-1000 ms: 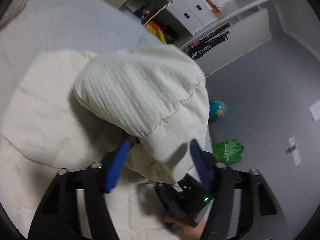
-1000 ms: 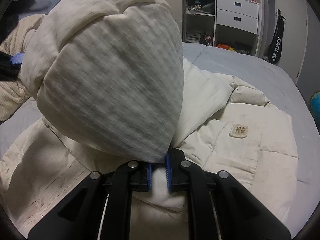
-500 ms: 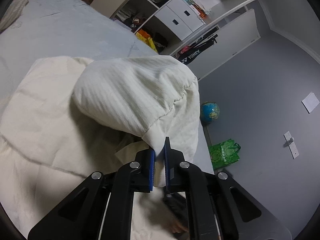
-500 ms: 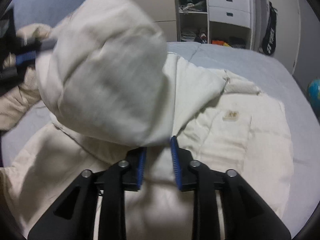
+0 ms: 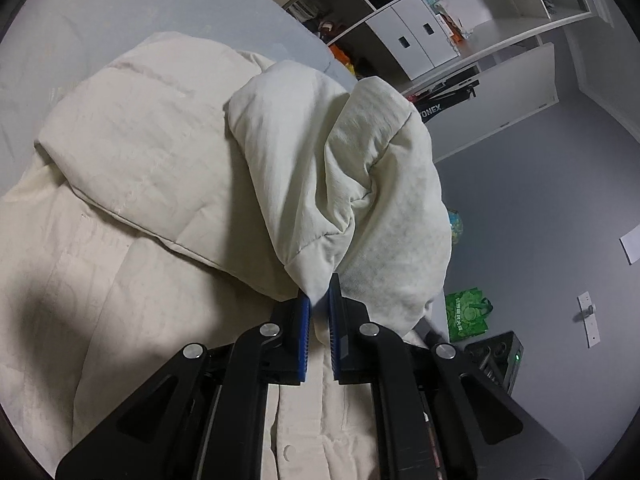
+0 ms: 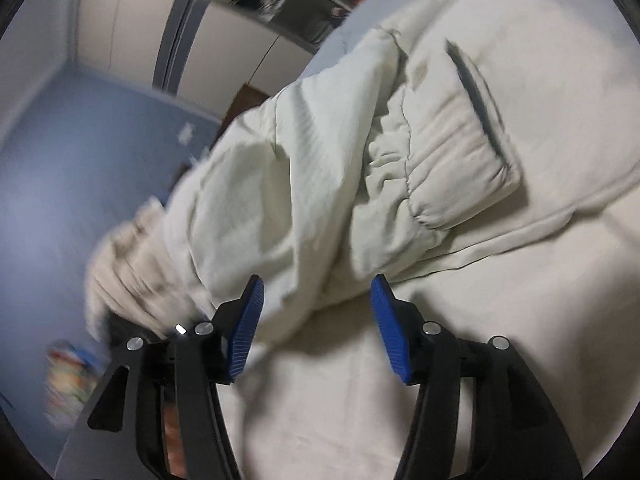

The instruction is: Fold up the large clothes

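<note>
Blue fingers (image 5: 304, 332) of the left gripper (image 5: 319, 304) are pinched almost together on a corner of the cream padded coat (image 5: 160, 184), and the bunched fabric rises from the pads in a puffy fold. That coat lies spread over the grey bed (image 5: 120, 20), covering most of its near part, with the lifted fold hanging toward the bed's right edge. Beyond the bed's far corner stands a white shelf unit with drawers (image 5: 416, 40). On the floor past the right edge sit a green bag (image 5: 466, 312) and a globe (image 5: 456, 226), the globe partly hidden by the fold.

In the right wrist view, which is blurred and tilted, the right gripper (image 6: 316, 312) has its blue fingers (image 6: 390, 328) well apart and its jaws are opening. Loose coat fabric lies between and just ahead of them, but neither pad presses on it. An elastic cuff of a sleeve (image 6: 440, 160) rests on the coat's body further ahead.
</note>
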Available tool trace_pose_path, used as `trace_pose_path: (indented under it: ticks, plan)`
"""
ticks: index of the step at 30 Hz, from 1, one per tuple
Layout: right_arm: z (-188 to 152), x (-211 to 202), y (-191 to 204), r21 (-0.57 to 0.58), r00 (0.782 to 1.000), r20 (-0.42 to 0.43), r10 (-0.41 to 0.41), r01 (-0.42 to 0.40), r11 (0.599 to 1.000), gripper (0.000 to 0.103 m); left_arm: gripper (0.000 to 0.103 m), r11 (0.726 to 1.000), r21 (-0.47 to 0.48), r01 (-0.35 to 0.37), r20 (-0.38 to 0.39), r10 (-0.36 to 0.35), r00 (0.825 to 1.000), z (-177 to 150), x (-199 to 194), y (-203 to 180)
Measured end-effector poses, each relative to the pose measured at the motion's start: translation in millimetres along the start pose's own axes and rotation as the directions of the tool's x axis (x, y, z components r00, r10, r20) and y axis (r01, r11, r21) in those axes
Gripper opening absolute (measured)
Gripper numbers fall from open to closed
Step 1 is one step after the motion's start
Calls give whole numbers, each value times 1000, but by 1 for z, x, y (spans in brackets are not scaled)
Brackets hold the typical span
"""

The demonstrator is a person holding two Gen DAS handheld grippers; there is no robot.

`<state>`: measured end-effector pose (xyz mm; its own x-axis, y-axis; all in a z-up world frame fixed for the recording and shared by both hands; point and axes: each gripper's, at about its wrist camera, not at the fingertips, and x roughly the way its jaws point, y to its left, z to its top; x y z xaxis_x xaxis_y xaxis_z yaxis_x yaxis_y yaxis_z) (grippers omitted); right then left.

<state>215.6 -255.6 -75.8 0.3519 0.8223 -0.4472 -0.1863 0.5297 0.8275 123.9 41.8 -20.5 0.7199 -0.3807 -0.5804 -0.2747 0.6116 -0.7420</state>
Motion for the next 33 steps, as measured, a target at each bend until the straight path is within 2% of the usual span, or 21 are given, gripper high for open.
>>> trace_pose_path:
  ticks: [1,6,7,8,11,16,20,24,29,33]
  plan:
    - [3,5,-2,49,999,1,34,-34,998,54,8,1000,-4,5,0,-5,1000,0,0,1]
    - [7,36,-5,215,994,-10,113,-108,971,54,8,999,-22,29,1,-28,1000,3,-3,6]
    - [7,41,-4,240,989,-9,146,-140,961,49,8,999,-24,29,2,-29,1000,4,-4,7]
    - [7,42,-2,245,987,0,161,-156,957,29,8,999,-27,30,3,-30,1000,4,-3,7]
    - [12,38,11,223,981,26,190,-191,956,11,8,998,-41,50,8,-50,999,5,-6,9]
    - [34,3,35,93,965,99,243,-252,963,8,9,992,-43,115,-5,-116,993,3,-1,-7]
    - [51,-21,34,4,947,152,282,-286,958,8,9,992,-1,127,-38,-127,991,-5,14,-27]
    - [40,-16,-11,88,932,147,332,-347,934,8,9,998,8,64,-100,-63,993,-19,42,-17]
    - [18,4,-63,212,950,115,290,-309,927,8,9,1000,15,-25,-159,27,987,-32,64,10]
    - [14,3,-66,193,954,120,276,-295,936,8,10,998,47,-45,-165,52,985,-36,68,15]
